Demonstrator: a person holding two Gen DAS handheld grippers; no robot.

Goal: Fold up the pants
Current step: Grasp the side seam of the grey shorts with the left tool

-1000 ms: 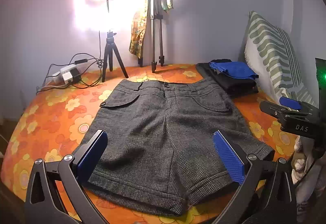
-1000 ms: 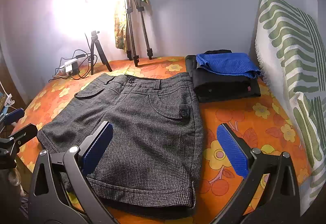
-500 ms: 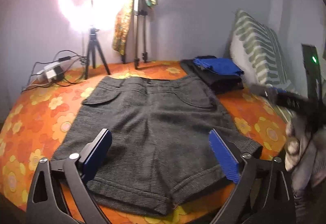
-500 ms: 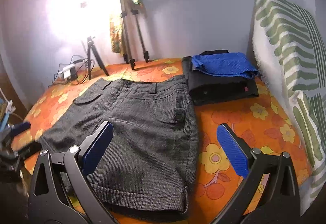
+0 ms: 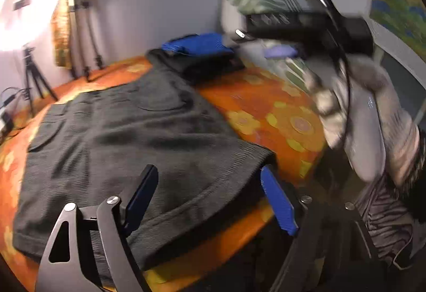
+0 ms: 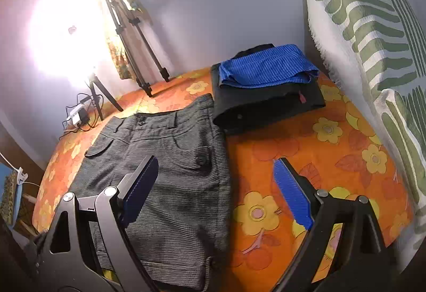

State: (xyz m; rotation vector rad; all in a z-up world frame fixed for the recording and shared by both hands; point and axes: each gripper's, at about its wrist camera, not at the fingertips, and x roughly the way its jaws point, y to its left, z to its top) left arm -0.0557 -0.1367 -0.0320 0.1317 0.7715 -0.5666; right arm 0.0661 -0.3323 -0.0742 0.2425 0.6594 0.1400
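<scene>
Lying flat and unfolded on the orange flowered bed (image 6: 306, 148), the grey shorts (image 6: 173, 159) have the waistband toward the wall and the leg hems toward the near edge. The left gripper (image 5: 210, 196) hangs over the shorts' near right hem corner, its blue-padded fingers (image 5: 278, 201) apart with cloth below them but nothing pinched; its jaws have just been closing. That view is blurred. The right gripper (image 6: 215, 188) hovers above the shorts' right side edge, one finger (image 6: 139, 188) over the cloth and the other over bare bedspread, fingers wide apart and holding nothing; its jaws have just been closing a little too. In the left view the right gripper shows as a dark blurred bar with a gloved hand (image 5: 354, 105) behind it. A folded black and blue pile (image 6: 266, 84) sits just beyond the waistband's right end, touching it. A green-striped pillow (image 6: 372, 39) leans at the right; two tripods (image 6: 127, 34) stand by the wall.
</scene>
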